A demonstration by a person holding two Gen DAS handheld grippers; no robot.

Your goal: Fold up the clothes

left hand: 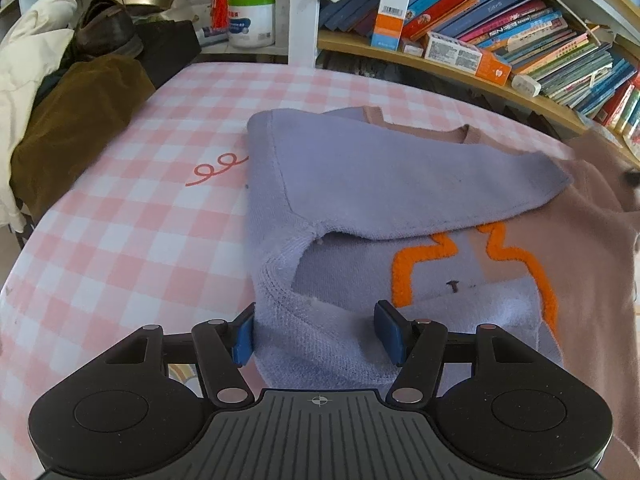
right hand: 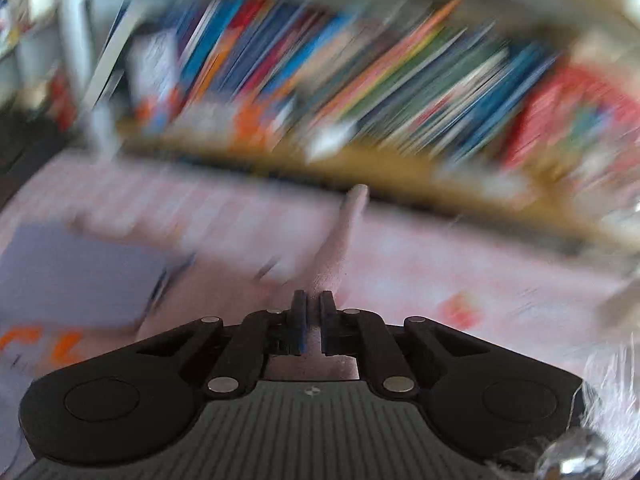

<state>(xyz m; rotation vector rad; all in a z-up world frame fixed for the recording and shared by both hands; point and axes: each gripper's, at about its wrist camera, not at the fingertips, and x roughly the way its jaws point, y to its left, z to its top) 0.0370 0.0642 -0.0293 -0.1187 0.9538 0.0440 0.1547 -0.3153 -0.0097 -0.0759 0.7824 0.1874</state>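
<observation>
Lilac-and-pink sweater point(left hand: 400, 200) lies on the checked cloth point(left hand: 120, 220) with one side folded in, so the left gripper point(left hand: 316, 328), jaws spread, straddles its hem while the right gripper point(right hand: 314, 304) pinches the pink sleeve point(right hand: 340, 240), likely swinging it inward.

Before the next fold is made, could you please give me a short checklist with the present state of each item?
1. Left sleeve already folded across the sweater: ok.
2. Left gripper open, blue fingers either side of the hem: ok.
3. Right gripper shut on pink fabric: ok.
4. Which part of the garment the right one holds: cannot tell, view is blurred.
5. Right-wrist view steady enough to judge placement: not ok.
6. Checked cloth beside the garment free of clutter: ok.
</observation>
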